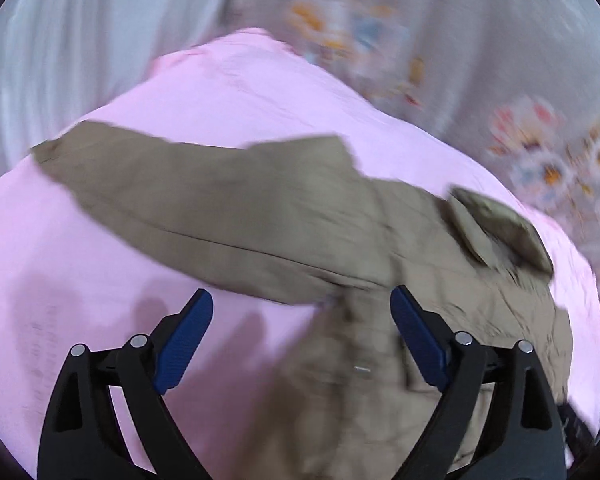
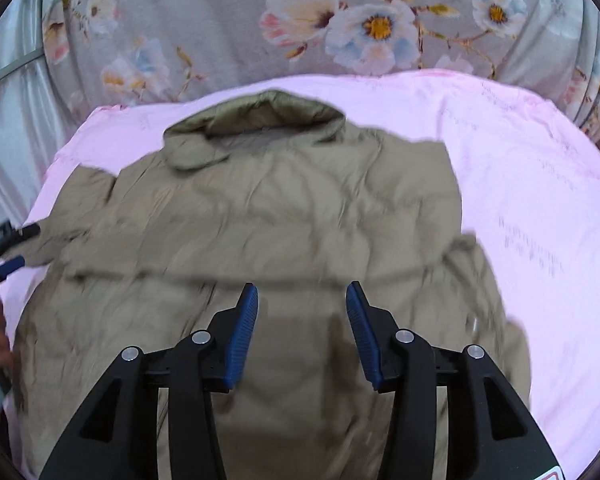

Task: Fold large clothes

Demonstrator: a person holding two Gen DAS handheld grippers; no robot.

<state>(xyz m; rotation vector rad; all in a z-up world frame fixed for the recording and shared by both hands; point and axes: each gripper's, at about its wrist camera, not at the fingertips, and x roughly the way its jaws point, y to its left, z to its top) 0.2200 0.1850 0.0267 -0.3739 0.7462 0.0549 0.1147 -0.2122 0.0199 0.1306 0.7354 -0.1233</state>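
**Jacket flat on pink sheet, both grippers released**

Khaki jacket (image 2: 284,216) lies spread on the pink sheet (image 2: 540,168), long axis running away from the right gripper (image 2: 302,300), collar at the far end. One sleeve (image 1: 188,208) stretches leftward beyond the left gripper (image 1: 300,308). Both sets of fingers are parted, gripping nothing, with jacket fabric below them.

A puffy olive-khaki padded jacket (image 1: 340,216) lies on a pale pink sheet (image 1: 228,92), its long sleeve (image 1: 172,192) stretched out to the left and its collar (image 1: 500,228) off to the right. The left gripper (image 1: 302,312), with black arms and blue ribbed pads (image 1: 184,344), hangs above the jacket's near part, jaws spread wide with nothing pinched between them. Beyond the sheet, a grey flower-printed fabric (image 1: 500,80) fills the far side, blurred.
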